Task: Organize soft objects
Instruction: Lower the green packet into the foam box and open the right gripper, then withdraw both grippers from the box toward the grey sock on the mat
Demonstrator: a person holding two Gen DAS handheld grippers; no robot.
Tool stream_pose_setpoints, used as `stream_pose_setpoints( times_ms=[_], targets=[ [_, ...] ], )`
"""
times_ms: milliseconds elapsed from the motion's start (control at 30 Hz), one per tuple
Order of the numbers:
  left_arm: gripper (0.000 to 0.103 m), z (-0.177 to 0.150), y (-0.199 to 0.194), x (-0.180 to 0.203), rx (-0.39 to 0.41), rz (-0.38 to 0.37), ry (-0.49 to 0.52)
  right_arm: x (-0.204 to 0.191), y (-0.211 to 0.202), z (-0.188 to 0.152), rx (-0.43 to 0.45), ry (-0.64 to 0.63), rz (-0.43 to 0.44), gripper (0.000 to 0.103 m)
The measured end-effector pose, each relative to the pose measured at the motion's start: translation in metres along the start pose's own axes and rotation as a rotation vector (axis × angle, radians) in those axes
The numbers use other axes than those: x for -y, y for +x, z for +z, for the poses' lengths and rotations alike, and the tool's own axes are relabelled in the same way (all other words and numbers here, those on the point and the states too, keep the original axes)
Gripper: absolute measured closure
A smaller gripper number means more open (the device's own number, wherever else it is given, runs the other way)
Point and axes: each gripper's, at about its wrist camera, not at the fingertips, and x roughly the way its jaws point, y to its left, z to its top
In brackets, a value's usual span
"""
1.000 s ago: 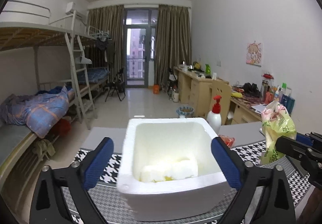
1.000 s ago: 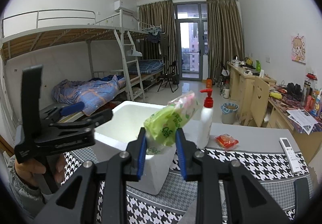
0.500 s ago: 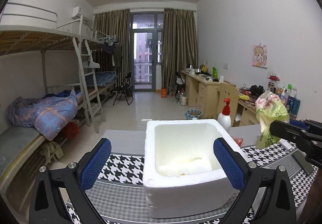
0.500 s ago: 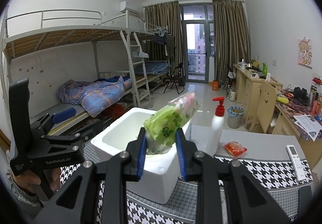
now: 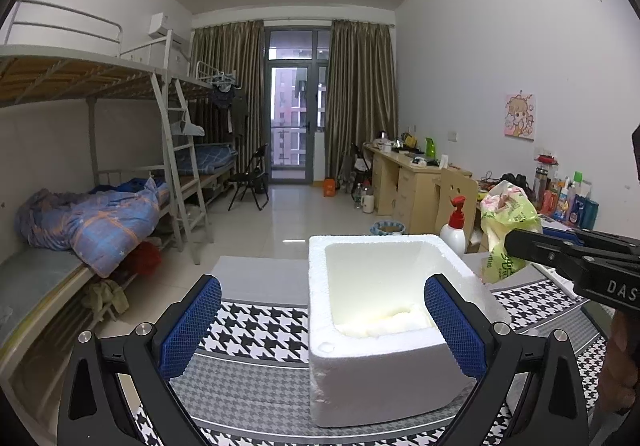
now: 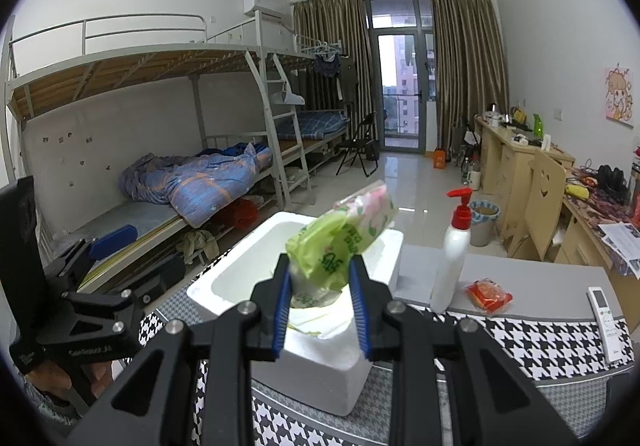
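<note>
My right gripper (image 6: 320, 306) is shut on a green and pink tissue pack (image 6: 344, 234) and holds it above the near corner of a white foam box (image 6: 240, 278). In the left wrist view the pack (image 5: 506, 230) hangs at the box's (image 5: 384, 366) right side, held by the right gripper (image 5: 516, 246). My left gripper (image 5: 320, 326) is open and empty, its blue pads wide apart, low in front of the box's left part. Something white lies on the box's floor (image 5: 384, 322).
A white pump bottle with a red top (image 6: 452, 262), an orange-red packet (image 6: 488, 294) and a white remote (image 6: 604, 318) lie on the table right of the box. A houndstooth cloth (image 5: 256, 326) covers the table. A bunk bed (image 5: 100, 205) stands at the left.
The left gripper has drawn back and to the left, so the box now sits to its right. The right gripper has carried the tissue pack closer, over the box's rim.
</note>
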Motion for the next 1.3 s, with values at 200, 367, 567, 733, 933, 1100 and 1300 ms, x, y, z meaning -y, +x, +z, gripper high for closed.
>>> stream_pose_setpoints(
  times_ms=[200,367,567,733,933,1100,1300],
  targets=[
    [0.001,-0.003,-0.003,-0.006,-0.008,0.013,-0.013,-0.009,0.010,0.003,-0.017,-0.014,0.006,0.071],
    [0.001,-0.006,-0.005,-0.010,-0.010,0.021,-0.025,-0.011,0.019,0.004,-0.041,-0.009,0.004,0.071],
    [0.001,-0.010,-0.004,-0.015,-0.015,0.028,-0.037,-0.013,0.035,0.006,-0.074,-0.015,0.002,0.071],
    [0.001,-0.014,-0.002,-0.019,-0.028,0.032,-0.039,-0.015,0.046,0.007,-0.103,-0.018,0.004,0.067],
    [0.001,-0.017,-0.002,-0.021,-0.029,0.037,-0.042,-0.022,0.047,0.006,-0.097,-0.043,0.007,0.042],
    [0.001,-0.018,-0.001,-0.020,-0.034,0.033,-0.044,-0.019,0.044,0.006,-0.093,-0.033,0.016,0.029],
    [0.001,-0.021,-0.004,-0.016,-0.033,0.029,-0.038,-0.017,0.034,0.003,-0.081,-0.030,0.016,0.028]
  ],
)
